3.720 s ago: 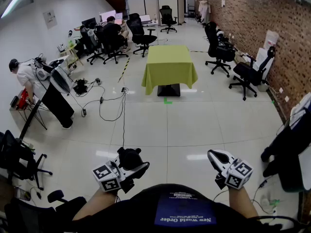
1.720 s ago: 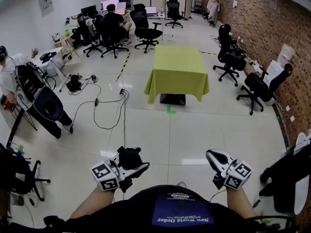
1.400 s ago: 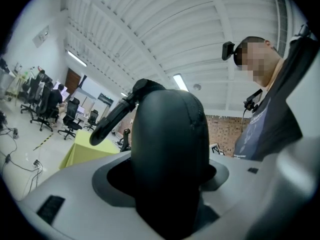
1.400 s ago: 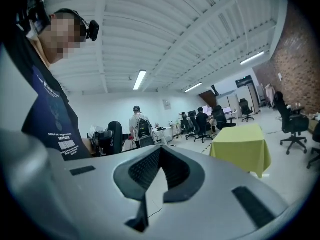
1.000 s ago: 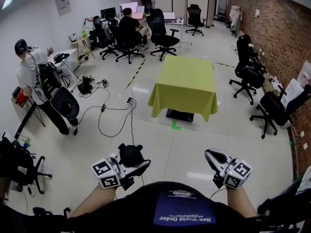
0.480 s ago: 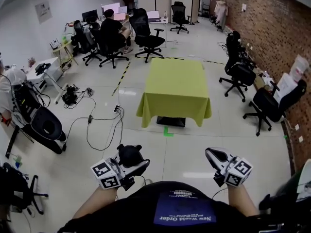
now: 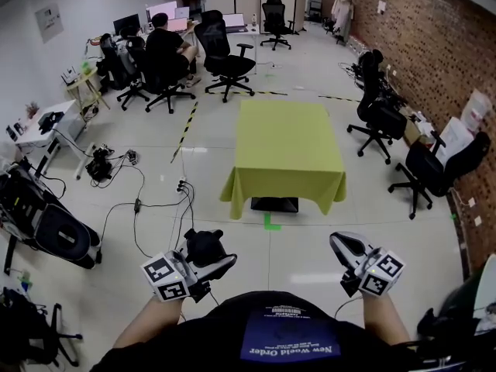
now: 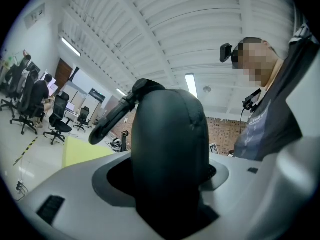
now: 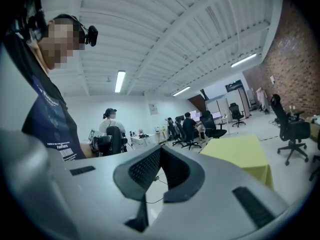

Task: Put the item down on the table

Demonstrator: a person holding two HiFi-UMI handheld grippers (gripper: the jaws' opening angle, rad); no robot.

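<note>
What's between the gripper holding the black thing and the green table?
Head view: only bare floor and a small green tape mark lie between the left gripper, holding the black item, and the table.

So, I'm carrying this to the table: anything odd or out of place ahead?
Nothing spilled or damaged. Only loose cables sprawl over the floor left of the green-clothed table, off the straight path.

Only one print is legible to me: "New World Order", white on the blue patch (image 7: 288,341) of the operator's dark shirt, upside down in the head view. The finer line above it is illegible. The shirt lettering (image 9: 64,146) in the right gripper view is too small to read, as is the wall sheet (image 7: 48,22). The left marker cube (image 7: 164,276) and right marker cube (image 7: 380,273) carry square codes but no letters.
</note>
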